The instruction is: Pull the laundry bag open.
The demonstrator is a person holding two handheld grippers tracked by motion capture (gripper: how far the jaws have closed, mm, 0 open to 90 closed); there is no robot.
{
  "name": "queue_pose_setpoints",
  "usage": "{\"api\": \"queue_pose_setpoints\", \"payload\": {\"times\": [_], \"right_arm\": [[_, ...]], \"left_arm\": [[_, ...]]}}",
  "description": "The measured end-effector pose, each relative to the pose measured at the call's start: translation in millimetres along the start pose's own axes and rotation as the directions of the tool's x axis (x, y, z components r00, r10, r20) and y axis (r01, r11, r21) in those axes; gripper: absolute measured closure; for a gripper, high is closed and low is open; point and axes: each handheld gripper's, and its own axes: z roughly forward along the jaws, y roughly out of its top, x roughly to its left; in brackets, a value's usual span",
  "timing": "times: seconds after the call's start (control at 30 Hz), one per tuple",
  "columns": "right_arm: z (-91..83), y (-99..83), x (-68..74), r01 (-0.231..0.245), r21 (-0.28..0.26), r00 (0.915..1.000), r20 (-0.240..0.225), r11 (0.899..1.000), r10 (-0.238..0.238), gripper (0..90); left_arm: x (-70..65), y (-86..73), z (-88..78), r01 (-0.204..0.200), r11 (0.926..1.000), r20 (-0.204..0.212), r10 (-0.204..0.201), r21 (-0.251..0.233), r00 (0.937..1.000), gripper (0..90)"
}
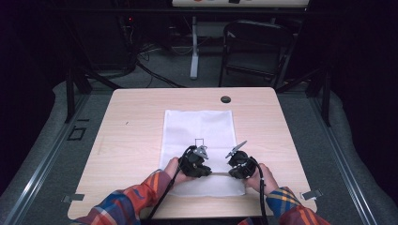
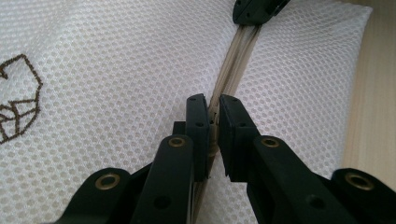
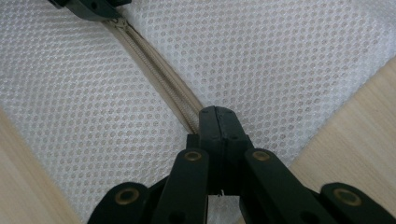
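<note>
Both grippers sit low over the near end of a white mesh bag (image 1: pixel 199 129) in the high view; the left gripper (image 1: pixel 201 158) is held in the person's left hand (image 1: pixel 172 168) and the right gripper (image 1: pixel 236 161) in the right hand (image 1: pixel 263 177), the two close together but apart; plaid sleeves (image 1: pixel 136 199) come in from the bottom edge; the bag lies flat on a pale wooden table (image 1: pixel 126 136), reaching from the middle of the top toward the near edge, with a small dark printed mark (image 1: pixel 199 143) just beyond the grippers; a round dark grommet (image 1: pixel 225 99) sits in the table beyond the bag, and a black chair (image 1: pixel 256 49) stands on the floor behind.

Seen from the left gripper view, the left gripper (image 2: pixel 214 122) has its jaws drawn nearly together, pinching the beige zipper (image 2: pixel 233 70) of the bag at a small metal piece between the pads; the zipper runs away from it to the other gripper (image 2: pixel 257 10) at the top edge; brown printing (image 2: pixel 18 100) shows on the mesh at the left.

Seen from the right gripper view, the right gripper (image 3: pixel 217 122) has its jaws fully together, clamped on the end of the zipper (image 3: pixel 159 74), which runs up and left to the other gripper (image 3: pixel 93 8); bare table (image 3: pixel 355 135) shows beside the mesh.
</note>
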Motion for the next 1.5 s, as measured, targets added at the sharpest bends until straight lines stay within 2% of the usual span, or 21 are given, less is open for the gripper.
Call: {"api": "queue_pose_setpoints", "payload": {"times": [0.07, 0.1, 0.13, 0.97, 1.2, 1.23, 1.27, 1.5], "right_arm": [[-0.2, 0.0, 0.0, 0.000, 0.003, 1.0000, 0.003, 1.000, 0.000, 90.0], [1.0, -0.6, 0.8, -0.013, -0.014, 0.9999, 0.000, 1.000, 0.013, 90.0], [-0.2, 0.0, -0.1, 0.001, 0.003, 1.0000, 0.002, 1.000, -0.001, 90.0], [-0.3, -0.1, -0.2, 0.002, 0.004, 1.0000, 0.002, 1.000, -0.002, 90.0], [-0.3, 0.0, -0.2, 0.002, 0.005, 1.0000, 0.003, 1.000, -0.002, 90.0], [1.0, -0.7, 0.7, -0.011, -0.013, 0.9999, 0.001, 1.000, 0.011, 90.0], [-0.3, 0.0, -0.2, 0.002, 0.005, 1.0000, 0.002, 1.000, -0.002, 90.0], [-0.3, -0.1, -0.2, 0.002, 0.004, 1.0000, 0.002, 1.000, -0.002, 90.0]], "left_arm": [[0.7, -1.7, -2.1, 0.006, 1.0000, -0.007, -0.005, 0.006, 1.0000, 82.7], [1.2, -2.5, -3.0, 0.008, 1.0000, -0.004, -0.008, 0.005, 1.0000, 82.7], [1.3, -3.1, -3.7, 0.010, 0.9999, -0.004, -0.010, 0.007, 0.9999, 82.7], [7.6, -17.2, -17.7, 0.045, 0.9987, -0.006, -0.045, 0.026, 0.9990, 82.7], [8.1, -20.1, -20.7, 0.041, 0.9986, -0.014, -0.041, 0.032, 0.9991, 82.8], [8.0, -20.4, -21.3, 0.041, 0.9986, -0.015, -0.041, 0.034, 0.9991, 82.8], [8.1, -20.9, -21.5, 0.040, 0.9986, -0.014, -0.040, 0.034, 0.9991, 82.8], [9.4, -24.6, -25.2, 0.050, 0.9981, -0.018, -0.050, 0.036, 0.9986, 82.8]]}}
